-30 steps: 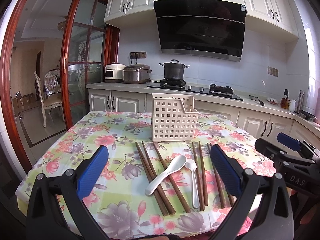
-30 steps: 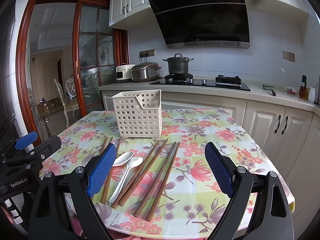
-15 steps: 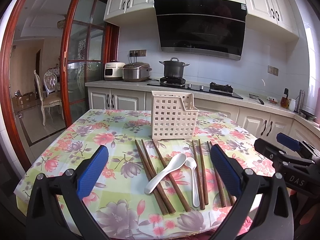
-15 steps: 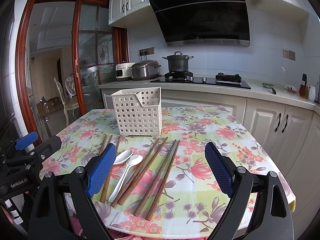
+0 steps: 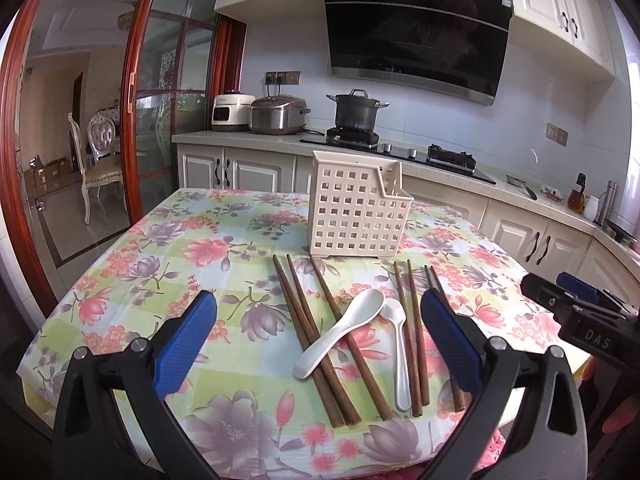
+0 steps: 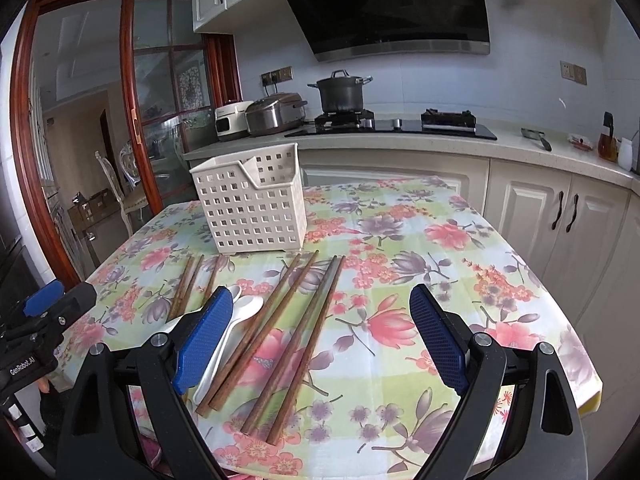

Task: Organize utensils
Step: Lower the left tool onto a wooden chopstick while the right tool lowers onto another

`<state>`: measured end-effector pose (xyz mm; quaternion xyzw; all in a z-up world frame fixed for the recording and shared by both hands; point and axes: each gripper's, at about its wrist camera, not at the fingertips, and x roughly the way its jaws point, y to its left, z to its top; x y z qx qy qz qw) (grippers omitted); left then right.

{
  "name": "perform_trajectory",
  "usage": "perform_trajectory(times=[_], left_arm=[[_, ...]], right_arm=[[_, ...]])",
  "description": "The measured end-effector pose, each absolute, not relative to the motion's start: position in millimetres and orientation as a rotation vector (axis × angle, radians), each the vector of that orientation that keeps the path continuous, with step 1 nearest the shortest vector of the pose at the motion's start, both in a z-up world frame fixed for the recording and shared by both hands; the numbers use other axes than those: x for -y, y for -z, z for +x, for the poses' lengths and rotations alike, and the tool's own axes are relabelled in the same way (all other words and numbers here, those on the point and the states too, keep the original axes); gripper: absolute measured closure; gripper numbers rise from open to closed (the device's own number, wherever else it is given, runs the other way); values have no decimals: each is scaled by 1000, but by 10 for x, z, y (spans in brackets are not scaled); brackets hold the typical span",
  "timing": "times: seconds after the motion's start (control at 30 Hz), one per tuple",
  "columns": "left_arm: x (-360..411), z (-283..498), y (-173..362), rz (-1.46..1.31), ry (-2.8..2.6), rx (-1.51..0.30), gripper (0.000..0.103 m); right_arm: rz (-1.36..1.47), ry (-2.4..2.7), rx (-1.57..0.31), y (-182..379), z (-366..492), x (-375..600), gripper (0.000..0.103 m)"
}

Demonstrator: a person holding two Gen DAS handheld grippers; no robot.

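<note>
Floral-clothed counter carries a basket; chopsticks and spoons lie just before it. Both grippers, left and right, hover with fingers apart, empty. Crossed pieces risk dragging neighbours when one is lifted.

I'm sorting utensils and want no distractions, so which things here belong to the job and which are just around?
For the job: wooden chopsticks, two white spoons, perforated white holder.

Just around: black pot, rice cooker, white appliance, chair.
</note>
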<state>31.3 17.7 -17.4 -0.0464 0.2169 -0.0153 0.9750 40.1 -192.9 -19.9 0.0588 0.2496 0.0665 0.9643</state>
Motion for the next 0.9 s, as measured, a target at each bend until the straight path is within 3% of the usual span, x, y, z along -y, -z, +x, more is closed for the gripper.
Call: perform_trajectory(times=[0.23,0.4,0.5,0.7,0.9], left_arm=[[-406,895,360,-183,85,-684,5],[-611,1279,550,-184,14,-800,5],[-676,1451,606,-182,-5,-841,10],[-742,1761,656,-197,-42,-899,18],[-731,1943,730,-182,-64,-933,24]], right_arm=[[205,-141,-663,438,898,2089,19],[192,-109,-742,573,1245,2099,43],[190,-111,-817,683,1450,2057,53],[179,-126,-885,811,1682,1931,66],[130,-119,-928,886,1816,1823,71]])
